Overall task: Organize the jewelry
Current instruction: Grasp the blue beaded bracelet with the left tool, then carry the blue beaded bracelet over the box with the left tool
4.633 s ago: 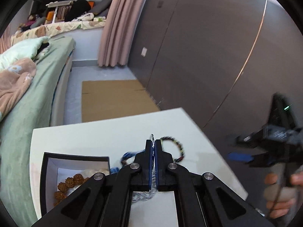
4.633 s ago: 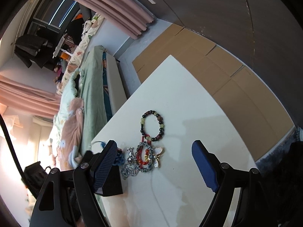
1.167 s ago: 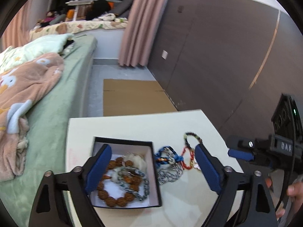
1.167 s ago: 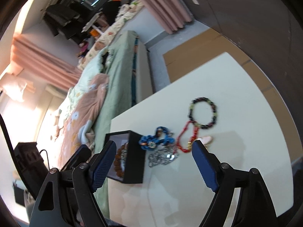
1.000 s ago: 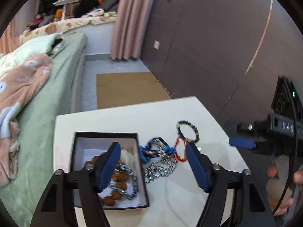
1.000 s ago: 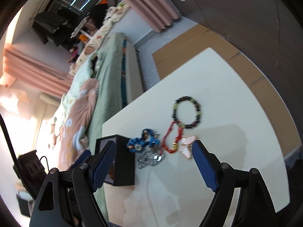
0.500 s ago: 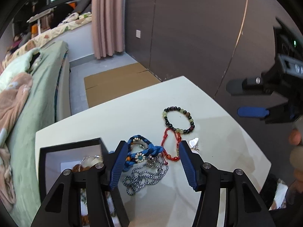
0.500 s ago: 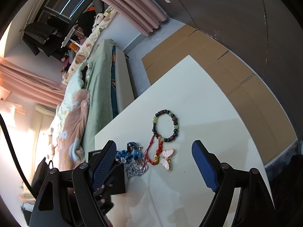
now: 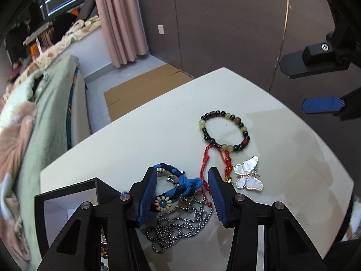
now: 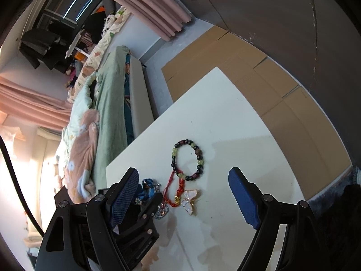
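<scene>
On the white table [image 9: 158, 131], the left gripper [image 9: 181, 194] hangs low over the jewelry pile, its 2 blue pads closing around the blue braided bracelet [image 9: 178, 187] that lies between them; the pads do not yet press it. Under and near that bracelet lies a tangled silver chain [image 9: 180, 225]. Just right of it sits a red cord bracelet [image 9: 206, 164], then a pearly butterfly brooch [image 9: 248, 176] at the right, with a bead bracelet [image 9: 224, 131] farther off, touching the cord's far end. The black jewelry box [image 9: 67, 194] stands at the left. The right gripper [image 10: 183, 199] hovers above the table with fingers spread wide, holding nothing.
</scene>
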`<state>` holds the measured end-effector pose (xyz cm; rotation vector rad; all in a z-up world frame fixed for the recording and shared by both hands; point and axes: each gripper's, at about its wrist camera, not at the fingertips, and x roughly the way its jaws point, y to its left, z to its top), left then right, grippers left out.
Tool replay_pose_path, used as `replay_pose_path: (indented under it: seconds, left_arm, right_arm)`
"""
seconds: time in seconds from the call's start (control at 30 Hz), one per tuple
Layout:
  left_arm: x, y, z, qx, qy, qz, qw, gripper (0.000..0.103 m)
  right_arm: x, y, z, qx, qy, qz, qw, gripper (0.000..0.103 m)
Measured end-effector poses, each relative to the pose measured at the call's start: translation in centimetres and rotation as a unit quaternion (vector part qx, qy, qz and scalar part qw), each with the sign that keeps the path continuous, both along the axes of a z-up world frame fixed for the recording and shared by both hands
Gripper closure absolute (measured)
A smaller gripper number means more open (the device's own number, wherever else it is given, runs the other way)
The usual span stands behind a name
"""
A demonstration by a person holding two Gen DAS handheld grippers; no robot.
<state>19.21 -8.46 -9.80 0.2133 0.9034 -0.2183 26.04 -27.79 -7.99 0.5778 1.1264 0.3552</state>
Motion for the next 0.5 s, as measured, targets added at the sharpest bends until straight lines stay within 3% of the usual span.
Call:
replay_pose_path:
  seconds: [0.1,0.23,0.27,0.33,0.5]
  left_arm:
    - [-0.2,-0.2,-0.3,0.017,-0.006,-0.001,0.9998,0.057]
    - [-0.1,0.2,-0.6,0.046,-0.018,0.016,0.9987,0.085]
    - [0.1,0.7,-0.4,0.038,-0.017,0.023,0.9988,0.092]
    - [0.2,2.1,0.1,0.001,-0.013,0.031,0.9994,0.092]
    - [0.3,3.7,1.7,-0.049,-0.019,0.048,0.9975,0.092]
  right_arm:
    - [-0.2,0.2,-0.2,-0.007,0.003,0.007,1.000,0.021]
    - [-0.4,0.2,-0.4,-0.012,0.006,0.010,1.000,0.021]
    - [-0.5,0.3,-0.4,-0.013,0.006,0.010,1.000,0.021]
    - [-0.5,0.2,-0.5,-0.016,0.007,0.010,1.000,0.021]
    - [-0.4,0.3,-0.7,-0.019,0.010,0.008,1.000,0.021]
